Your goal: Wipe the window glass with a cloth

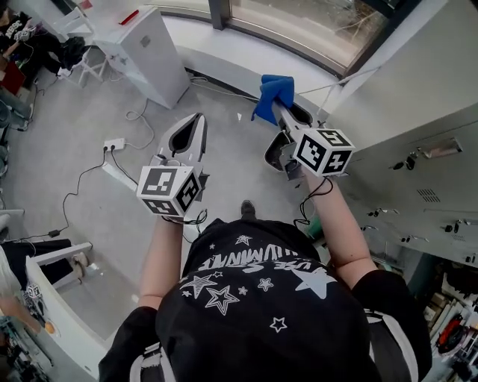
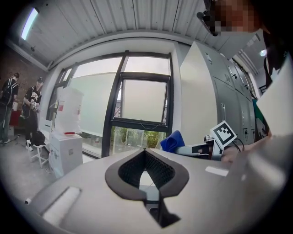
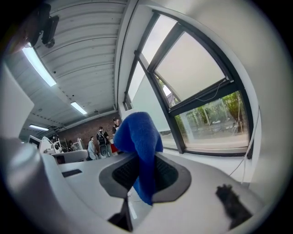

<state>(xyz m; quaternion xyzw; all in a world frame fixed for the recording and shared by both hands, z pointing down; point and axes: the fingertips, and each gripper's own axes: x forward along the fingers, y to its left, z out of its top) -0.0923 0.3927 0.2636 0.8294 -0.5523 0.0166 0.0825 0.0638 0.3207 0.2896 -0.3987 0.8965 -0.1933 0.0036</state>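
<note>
The right claw is closed on a blue cloth. In the right gripper view the cloth is pinched between the two pads of the right claw. A thick fold bunches up above the tips and a short tail hangs below them.

The left claw holds nothing. In the left gripper view the left claw has its tips together, with only the hollow between the pads showing.

The window glass lies on the far side of both claws, beyond the white window sill. Neither claw touches it. Both claws point their long axes away from the person and toward the window. The right one is further forward, so the cloth is nearer the glass than anything else the person holds.

From the right gripper view the window glass lies ahead and to the right of the cloth, with open air between them. The left gripper view shows the window glass straight ahead and the cloth off to its right.

The wiping looks not yet begun. The next move is probably a reach forward with the right arm until the bunched fold meets the pane.
</note>
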